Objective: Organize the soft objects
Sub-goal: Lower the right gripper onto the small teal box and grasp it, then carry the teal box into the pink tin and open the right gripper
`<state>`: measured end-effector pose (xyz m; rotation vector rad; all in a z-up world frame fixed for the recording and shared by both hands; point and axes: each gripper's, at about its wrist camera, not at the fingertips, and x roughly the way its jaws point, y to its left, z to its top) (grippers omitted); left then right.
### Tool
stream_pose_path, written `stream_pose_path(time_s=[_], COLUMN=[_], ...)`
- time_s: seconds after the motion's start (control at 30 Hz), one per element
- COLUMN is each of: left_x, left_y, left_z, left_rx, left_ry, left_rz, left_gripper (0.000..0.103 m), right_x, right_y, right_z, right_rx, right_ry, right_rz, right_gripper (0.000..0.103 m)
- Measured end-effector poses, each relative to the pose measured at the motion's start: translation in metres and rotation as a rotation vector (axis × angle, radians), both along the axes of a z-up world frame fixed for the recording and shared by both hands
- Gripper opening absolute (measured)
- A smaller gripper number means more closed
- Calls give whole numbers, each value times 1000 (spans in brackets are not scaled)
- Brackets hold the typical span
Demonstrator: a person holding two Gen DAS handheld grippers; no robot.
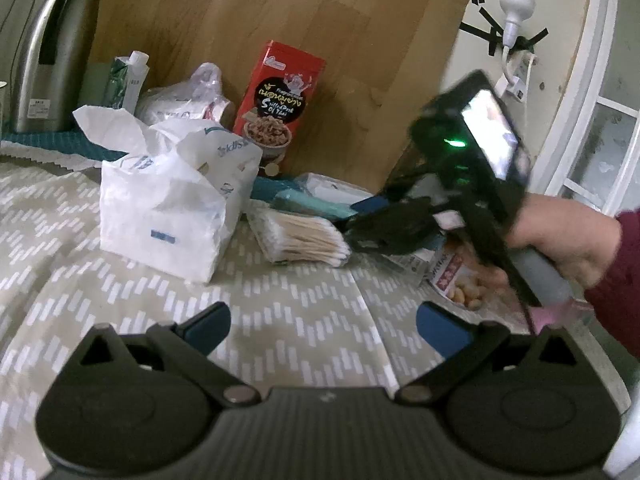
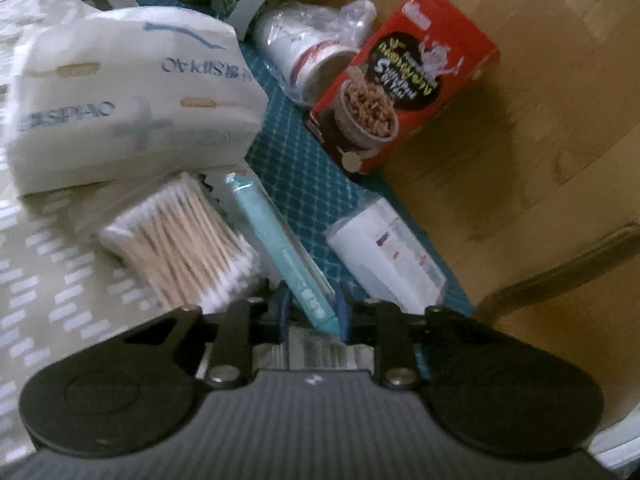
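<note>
Right gripper [image 2: 311, 309] closed on the near end of a slim teal packet [image 2: 280, 248] in clear wrap, lying on the cloth [image 2: 48, 280] between the cotton swabs [image 2: 180, 236] and a white pack [image 2: 384, 256]; left gripper [image 1: 320, 324] spread wide, empty.
</note>
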<state>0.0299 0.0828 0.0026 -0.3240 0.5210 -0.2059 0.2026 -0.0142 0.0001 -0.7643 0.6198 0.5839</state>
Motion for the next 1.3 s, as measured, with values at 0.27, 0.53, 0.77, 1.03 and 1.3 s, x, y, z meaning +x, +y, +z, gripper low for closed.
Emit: stream_pose_path(time_s=[0.27,0.53,0.77,1.03,1.3], left_x=[1,7,11,17,44], left_y=[3,5,-1,-51,-95], left_z=[-1,-4,-3,16,18], left_rx=[-25,-26,25,108,24], left_ry=[8,54,77,119,257], left_rz=[18,46,36,-65,-219], left_gripper=[103,103,102,98,80], right_x=[-53,-119,-168,-167,-165], right_y=[-60,-149,-165,-151,-158], right_z=[42,15,15,-9,-19], right_rx=[330,733,730,659,771], right_ry=[125,432,213,139,205], right_rz=[-82,-341,-347,-279,-296], right_gripper=[15,39,45,52,43])
